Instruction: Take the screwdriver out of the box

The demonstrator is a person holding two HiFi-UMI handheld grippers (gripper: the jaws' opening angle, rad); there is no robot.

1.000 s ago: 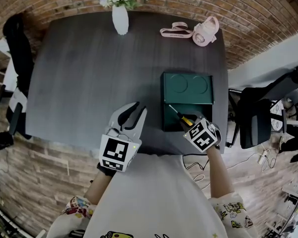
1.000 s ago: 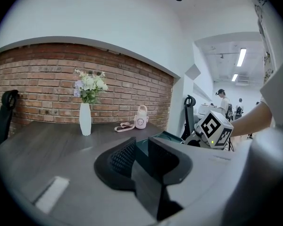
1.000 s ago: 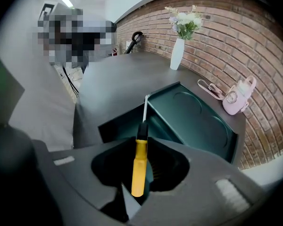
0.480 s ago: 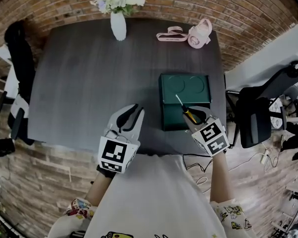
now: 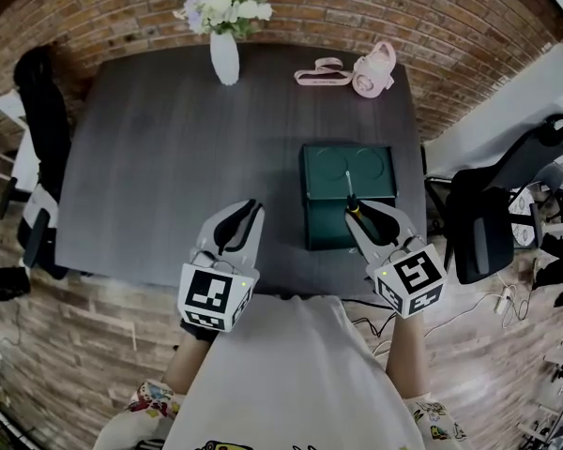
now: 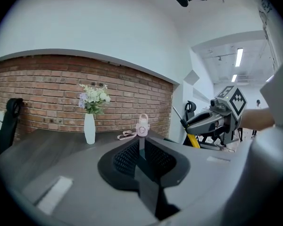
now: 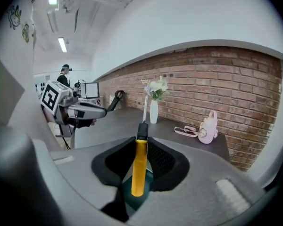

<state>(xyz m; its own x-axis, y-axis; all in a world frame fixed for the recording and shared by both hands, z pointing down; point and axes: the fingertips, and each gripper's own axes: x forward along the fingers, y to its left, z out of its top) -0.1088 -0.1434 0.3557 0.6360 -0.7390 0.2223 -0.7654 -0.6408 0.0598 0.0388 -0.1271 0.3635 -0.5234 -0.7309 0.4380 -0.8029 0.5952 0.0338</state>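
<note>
The table (image 5: pixel 150 157) is lying bare on its left and middle, leaving wide room to pass; the green box (image 5: pixel 324 172) is blocking the near right; the vase (image 5: pixel 224 56) is standing at the far edge; a pink thing (image 5: pixel 373 68) is lying far right.

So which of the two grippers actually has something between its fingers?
The right gripper: its fingers clamp the yellow-handled screwdriver, shaft pointing forward. The left gripper has its fingers together on nothing.
</note>
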